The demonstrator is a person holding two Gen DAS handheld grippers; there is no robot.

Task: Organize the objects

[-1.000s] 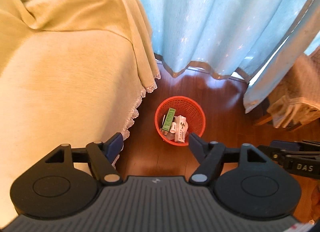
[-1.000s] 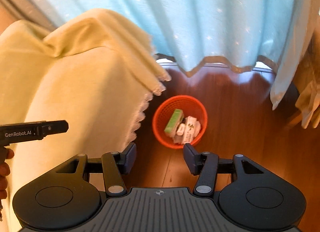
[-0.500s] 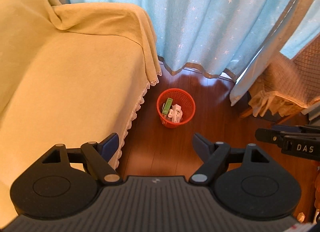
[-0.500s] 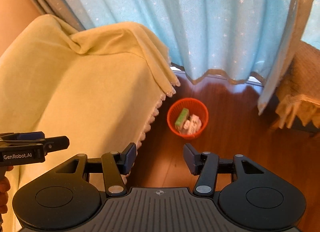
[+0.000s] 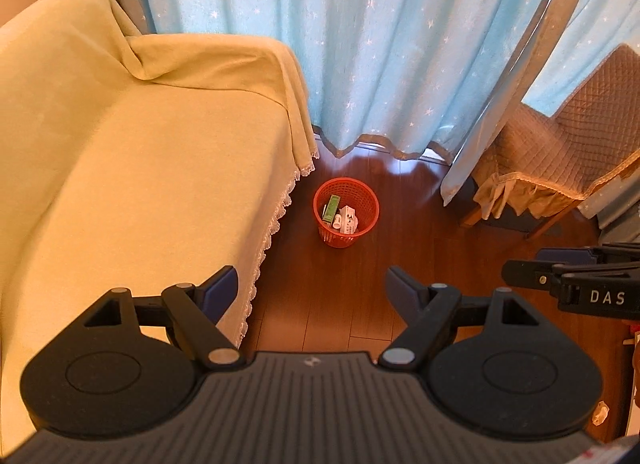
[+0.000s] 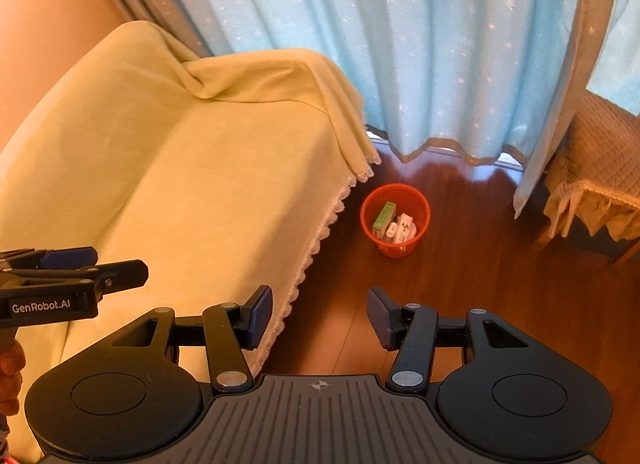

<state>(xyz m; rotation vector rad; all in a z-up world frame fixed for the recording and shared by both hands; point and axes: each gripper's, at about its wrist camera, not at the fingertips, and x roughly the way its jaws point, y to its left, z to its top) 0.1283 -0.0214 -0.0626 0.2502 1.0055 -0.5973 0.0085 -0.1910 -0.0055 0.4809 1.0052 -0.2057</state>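
A small orange mesh basket (image 5: 362, 194) stands on the wooden floor beside the sofa; the right wrist view has the same basket (image 6: 416, 200). Inside lie a green box (image 5: 330, 208) and white boxes (image 5: 347, 220), seen again as the green box (image 6: 384, 218) and white boxes (image 6: 405, 228). My left gripper (image 5: 312, 288) is open and empty, high above the floor and well short of the basket. My right gripper (image 6: 320, 314) is open and empty too, equally far back. Each gripper shows side-on at the edge of the other's view.
A sofa under a yellow cover (image 5: 140, 168) with a lace hem fills the left. Blue star-print curtains (image 5: 400, 44) hang behind the basket. A chair with a quilted tan cover (image 5: 560, 152) stands at the right. Bare wooden floor (image 5: 352, 304) lies between me and the basket.
Both grippers have risen and pulled back from the basket, which now looks much smaller. The jaws have stayed open and empty throughout.
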